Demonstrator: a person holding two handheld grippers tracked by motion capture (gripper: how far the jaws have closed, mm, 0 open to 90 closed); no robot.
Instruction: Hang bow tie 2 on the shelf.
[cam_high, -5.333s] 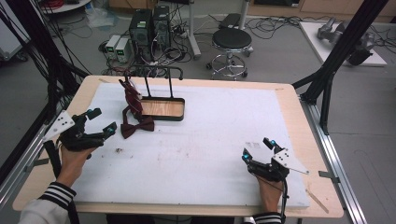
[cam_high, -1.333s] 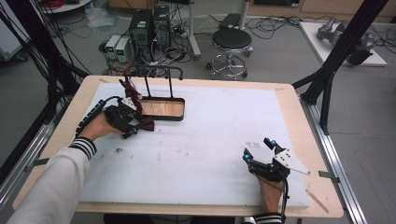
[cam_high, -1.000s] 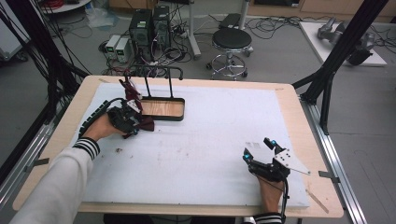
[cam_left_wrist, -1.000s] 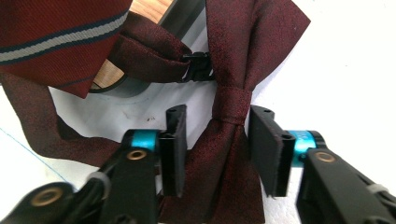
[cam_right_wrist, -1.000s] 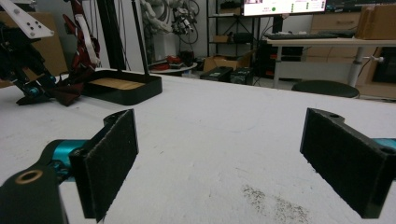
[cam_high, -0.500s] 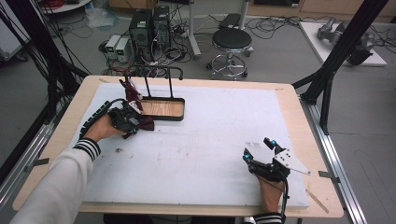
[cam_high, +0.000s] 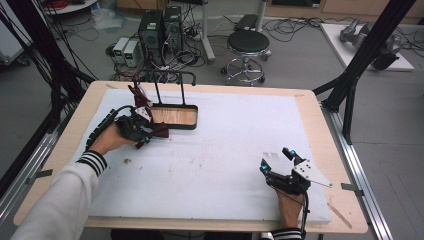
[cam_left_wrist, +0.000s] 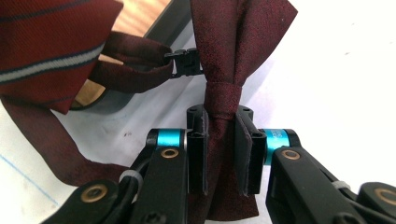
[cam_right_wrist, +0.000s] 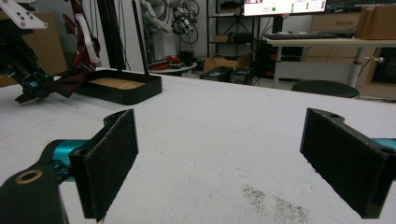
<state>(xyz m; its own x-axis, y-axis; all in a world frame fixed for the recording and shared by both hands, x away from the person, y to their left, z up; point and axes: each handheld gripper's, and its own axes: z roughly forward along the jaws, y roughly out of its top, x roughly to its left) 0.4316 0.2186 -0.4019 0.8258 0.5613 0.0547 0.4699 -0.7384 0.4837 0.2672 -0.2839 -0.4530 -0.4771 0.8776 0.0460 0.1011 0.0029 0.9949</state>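
The maroon bow tie (cam_left_wrist: 224, 116) is clamped by the left gripper (cam_left_wrist: 220, 140); the right gripper (cam_right_wrist: 219, 163) is held open.

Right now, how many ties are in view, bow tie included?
2. The dark red bow tie lies beside the stand's tray, clamped at its knot by the left gripper. The striped necktie hangs on the stand's rail. More may be hidden behind the hand.
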